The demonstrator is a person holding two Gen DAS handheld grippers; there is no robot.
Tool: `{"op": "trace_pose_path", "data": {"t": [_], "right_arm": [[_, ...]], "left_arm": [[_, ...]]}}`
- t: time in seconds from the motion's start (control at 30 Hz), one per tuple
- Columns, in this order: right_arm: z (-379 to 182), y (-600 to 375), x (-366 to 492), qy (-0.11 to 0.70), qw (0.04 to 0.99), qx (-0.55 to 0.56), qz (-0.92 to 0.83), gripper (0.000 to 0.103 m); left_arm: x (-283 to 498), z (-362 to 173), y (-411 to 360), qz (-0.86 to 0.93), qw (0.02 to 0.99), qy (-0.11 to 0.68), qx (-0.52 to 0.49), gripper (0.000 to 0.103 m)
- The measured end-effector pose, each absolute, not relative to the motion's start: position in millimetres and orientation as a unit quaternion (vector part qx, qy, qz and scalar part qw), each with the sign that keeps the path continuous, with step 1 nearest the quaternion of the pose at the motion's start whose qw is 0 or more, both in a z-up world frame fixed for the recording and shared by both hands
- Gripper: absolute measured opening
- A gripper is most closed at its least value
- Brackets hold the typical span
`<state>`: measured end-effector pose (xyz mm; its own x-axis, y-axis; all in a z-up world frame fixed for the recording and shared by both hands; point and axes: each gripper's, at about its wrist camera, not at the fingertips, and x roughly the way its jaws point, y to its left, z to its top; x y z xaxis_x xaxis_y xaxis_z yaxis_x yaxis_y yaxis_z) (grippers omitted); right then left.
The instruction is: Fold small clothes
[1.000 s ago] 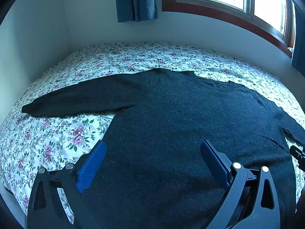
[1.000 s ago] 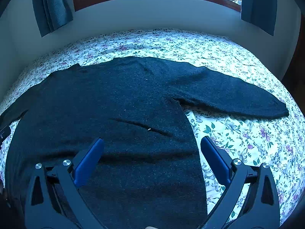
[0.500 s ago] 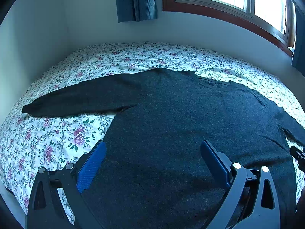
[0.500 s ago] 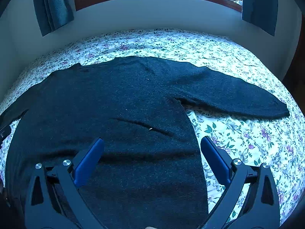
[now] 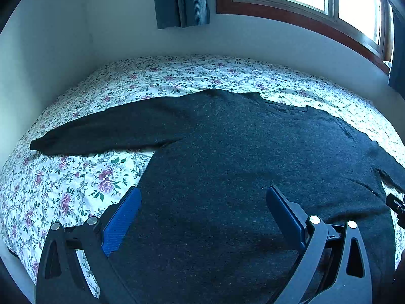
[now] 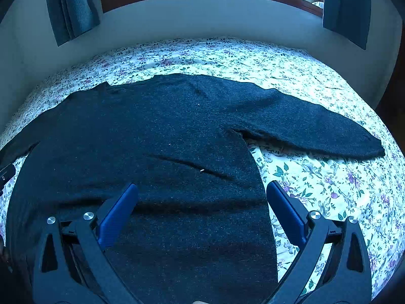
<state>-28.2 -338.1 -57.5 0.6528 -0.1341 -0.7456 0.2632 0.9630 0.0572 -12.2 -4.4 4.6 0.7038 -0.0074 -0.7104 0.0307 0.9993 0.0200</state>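
Note:
A dark grey long-sleeved sweater (image 5: 240, 157) lies flat on the floral bedsheet (image 5: 76, 182), sleeves spread out, collar toward the far wall. Its left sleeve (image 5: 106, 131) reaches left; its right sleeve (image 6: 316, 129) reaches right. My left gripper (image 5: 202, 197) is open and empty, above the sweater's lower left part. My right gripper (image 6: 202, 192) is open and empty, above the lower right part of the sweater (image 6: 164, 139), its right finger (image 6: 283, 207) over the sheet (image 6: 329, 190) just beyond the hem side. A small crease (image 6: 192, 164) runs across the body.
The bed meets a pale wall (image 5: 253, 38) at the back and left. A wood-framed window (image 5: 303, 0) and blue curtains (image 5: 182, 0) hang above. The other gripper's tip (image 5: 397, 205) shows at the right edge of the left wrist view.
Nearly nothing: the left wrist view has shifted very slightly; both grippers stay open above the sweater, which has not moved.

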Motion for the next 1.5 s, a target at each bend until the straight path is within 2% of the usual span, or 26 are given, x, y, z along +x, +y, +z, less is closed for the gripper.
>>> {"op": "trace_pose_path", "data": {"t": [0.13,0.27,0.33,0.43,0.6,0.63,0.7,0.77,0.97,1.13,1.17,1.23,1.27,1.37,1.5], "right_arm": [[-53.3,-343.5,-28.8,0.396,0.908,0.076,-0.112,0.101],[-30.1,-380.6,-39.7,0.35,0.922,0.097,-0.131,0.101],[-25.7,-420.1,-44.9,0.342,0.917,0.155,-0.138,0.101],[-55.2,-496.6,-46.2,0.398,0.862,0.282,-0.138,0.101],[-62.6,-598.4,-90.2,0.32,0.851,0.345,-0.231,0.098],[-66.0,-623.3,-100.6,0.304,0.843,0.372,-0.242,0.096],[-76.7,-664.9,-116.8,0.279,0.826,0.418,-0.255,0.069],[-94.9,-705.8,-127.1,0.268,0.803,0.463,-0.263,0.06],[-140.7,-769.4,-128.3,0.25,0.766,0.53,-0.265,0.057],[-152.6,-791.1,-118.3,0.21,0.771,0.541,-0.261,0.057],[-152.2,-792.5,-114.6,0.215,0.773,0.534,-0.266,0.052],[-149.4,-793.1,-109.7,0.237,0.774,0.515,-0.282,0.03],[-151.0,-794.2,-107.3,0.249,0.772,0.513,-0.281,0.006],[-147.4,-792.4,-110.4,0.236,0.769,0.521,-0.285,0.006],[-111.2,-760.2,-112.5,0.205,0.797,0.503,-0.263,0.006]], "left_arm": [[-10.8,2.5,-0.9,-0.009,0.922,0.386,0.016,0.098],[-9.4,2.3,0.0,-0.008,0.922,0.386,0.016,0.098],[-7.5,0.7,1.8,-0.005,0.922,0.387,0.015,0.098],[-2.3,-4.5,3.0,-0.001,0.919,0.395,0.01,0.098],[6.0,-14.5,7.3,-0.001,0.915,0.403,0.015,0.098],[7.8,-16.1,8.9,0.0,0.915,0.404,0.014,0.098],[10.9,-18.4,11.1,0.007,0.915,0.403,0.012,0.098],[14.3,-20.5,14.0,0.016,0.915,0.403,0.007,0.098],[24.6,-24.5,22.0,0.034,0.912,0.409,-0.003,0.098],[30.5,-27.7,20.5,0.042,0.909,0.415,0.006,0.098],[30.9,-28.4,20.3,0.042,0.908,0.416,0.005,0.098],[31.8,-30.0,20.8,0.041,0.907,0.42,-0.001,0.098],[32.3,-30.7,21.3,0.039,0.905,0.423,-0.004,0.098],[31.9,-30.9,25.0,0.034,0.904,0.426,-0.01,0.098],[29.6,-25.5,34.6,0.034,0.909,0.415,-0.003,0.098]]}}
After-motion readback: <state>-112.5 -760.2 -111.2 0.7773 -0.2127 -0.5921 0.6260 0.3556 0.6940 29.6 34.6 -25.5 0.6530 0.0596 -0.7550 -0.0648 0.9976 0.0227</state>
